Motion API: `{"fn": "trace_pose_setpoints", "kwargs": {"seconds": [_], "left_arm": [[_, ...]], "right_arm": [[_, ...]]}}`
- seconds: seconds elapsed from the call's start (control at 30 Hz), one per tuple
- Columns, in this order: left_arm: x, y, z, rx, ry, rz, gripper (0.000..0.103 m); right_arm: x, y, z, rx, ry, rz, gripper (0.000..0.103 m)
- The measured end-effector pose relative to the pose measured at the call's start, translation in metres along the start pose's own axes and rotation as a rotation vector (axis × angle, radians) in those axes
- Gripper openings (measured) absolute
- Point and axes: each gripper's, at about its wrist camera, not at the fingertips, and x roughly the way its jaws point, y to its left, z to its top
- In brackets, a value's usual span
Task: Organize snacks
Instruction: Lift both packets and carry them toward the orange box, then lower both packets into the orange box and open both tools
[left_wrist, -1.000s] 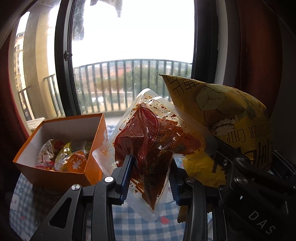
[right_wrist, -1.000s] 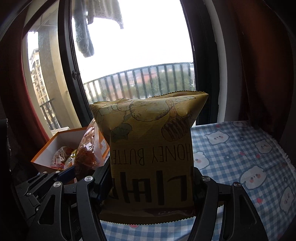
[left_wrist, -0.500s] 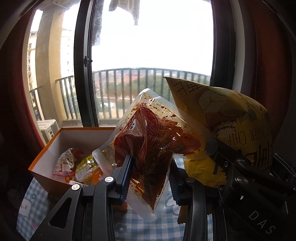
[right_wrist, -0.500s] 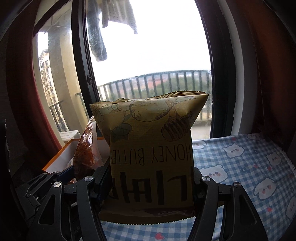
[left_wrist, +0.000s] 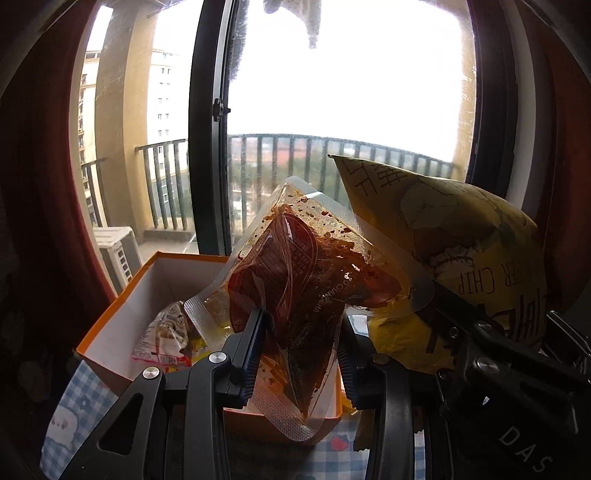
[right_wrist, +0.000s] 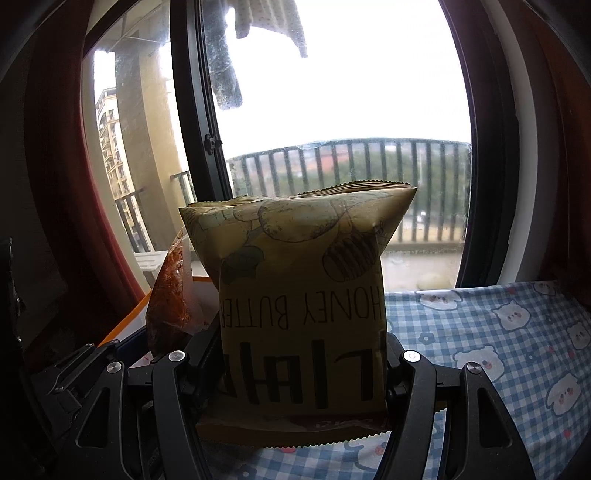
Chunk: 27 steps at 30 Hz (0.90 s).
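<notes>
Left wrist view: my left gripper points forward and somewhat down toward the window, jaws clamped on one clear vacuum pouch of red saucy snack. Pouch sticks up tilted between the blue pads, held over the near edge of the orange box. One box, open top, white inside, sitting on the blue checked cloth. Inside it I count one clear-and-red wrapped snack for sure, plus a bit of yellow wrapper behind my finger; can't tell how many more. To the right, one yellow chip bag held in my right gripper, just beside the pouch, overlapping it in view

Right wrist view: right gripper also aimed forward and slightly down, jaws partly apart and clamped on the sides of that same chip bag. Bag stands upright, print upside down, "HONEY BUTTER" readable. Held above the cloth, not resting on it as far as I can tell. Left of the bag: the red pouch edge-on, and a sliver of the orange box behind it. Count here: one bag, one pouch, one box
</notes>
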Motion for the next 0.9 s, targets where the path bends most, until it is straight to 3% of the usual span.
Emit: {"fn": "trace_pose_setpoints", "kwargs": {"seconds": [0.27,0.57,0.77,0.9], "left_arm": [[0.036,0.027,0.004,-0.023,0.079,0.038,0.04],[0.08,0.063,-0.019,-0.072,0.254,0.114,0.064],[0.07,0.07,-0.019,-0.104,0.265,0.136,0.08],[0.062,0.075,-0.012,-0.102,0.24,0.148,0.086]], "right_arm": [[0.045,0.024,-0.001,-0.009,0.048,0.017,0.068],[0.095,0.041,-0.009,-0.008,0.152,0.051,0.068],[0.114,0.055,-0.009,-0.022,0.172,0.094,0.065],[0.124,0.067,-0.006,-0.033,0.167,0.128,0.064]]}}
